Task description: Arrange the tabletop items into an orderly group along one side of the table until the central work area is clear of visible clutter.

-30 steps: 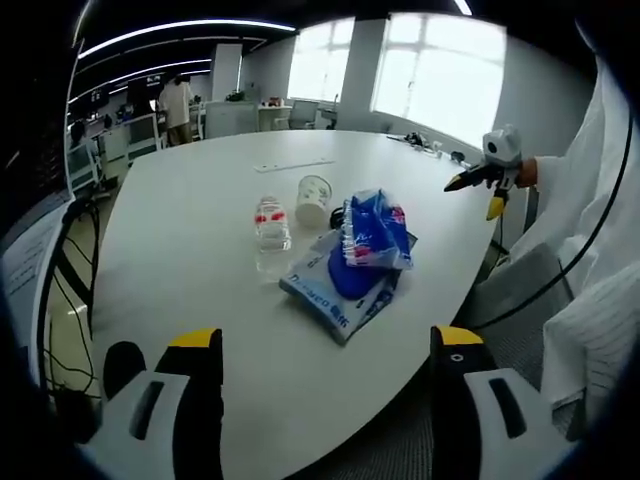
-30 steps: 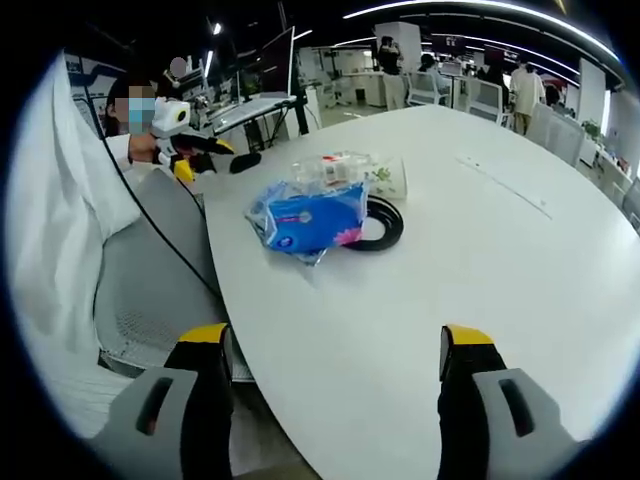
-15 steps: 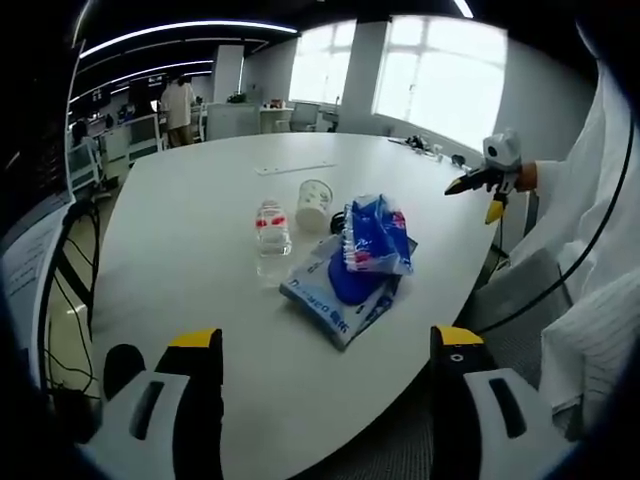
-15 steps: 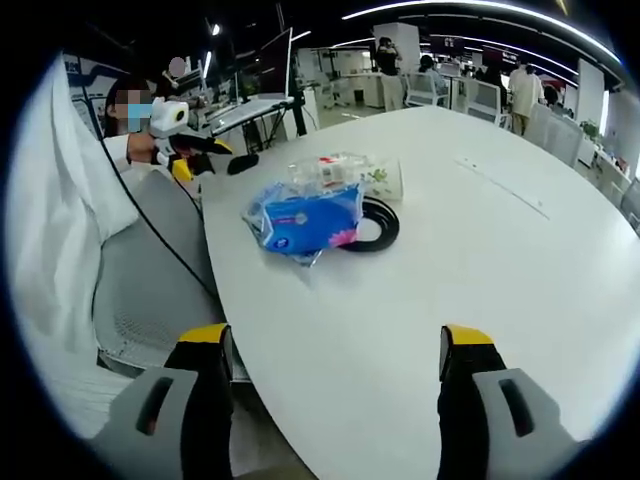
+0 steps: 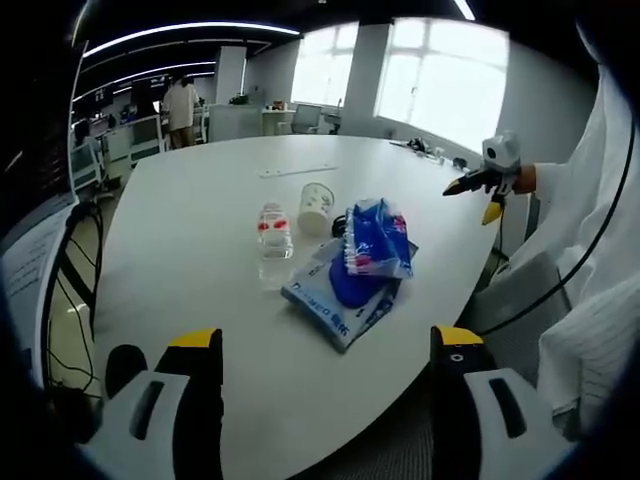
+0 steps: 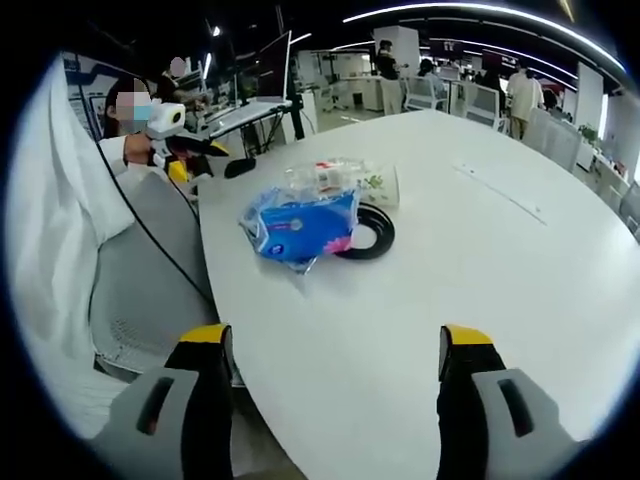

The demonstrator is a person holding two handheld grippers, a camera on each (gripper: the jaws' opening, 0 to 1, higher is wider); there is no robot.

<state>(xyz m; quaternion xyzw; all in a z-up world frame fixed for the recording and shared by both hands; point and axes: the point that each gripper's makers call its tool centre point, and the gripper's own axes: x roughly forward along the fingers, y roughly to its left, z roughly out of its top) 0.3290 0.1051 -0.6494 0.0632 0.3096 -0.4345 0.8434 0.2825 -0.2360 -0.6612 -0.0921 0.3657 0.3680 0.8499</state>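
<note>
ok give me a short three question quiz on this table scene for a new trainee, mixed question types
1. True or false: the clear plastic water bottle stands upright on the white oval table.
2. Multiple choice: the blue plastic tissue pack rests on A) a flat pale blue printed bag, B) a laptop, C) a chair.
3. Short answer: how do the jaws of the left gripper and the right gripper stand, and do they hold anything?

Key
1. True.
2. A. A black ring also lies against the pack, and a white paper cup lies on its side behind.
3. Both stand wide open and empty, short of the cluster.
</note>
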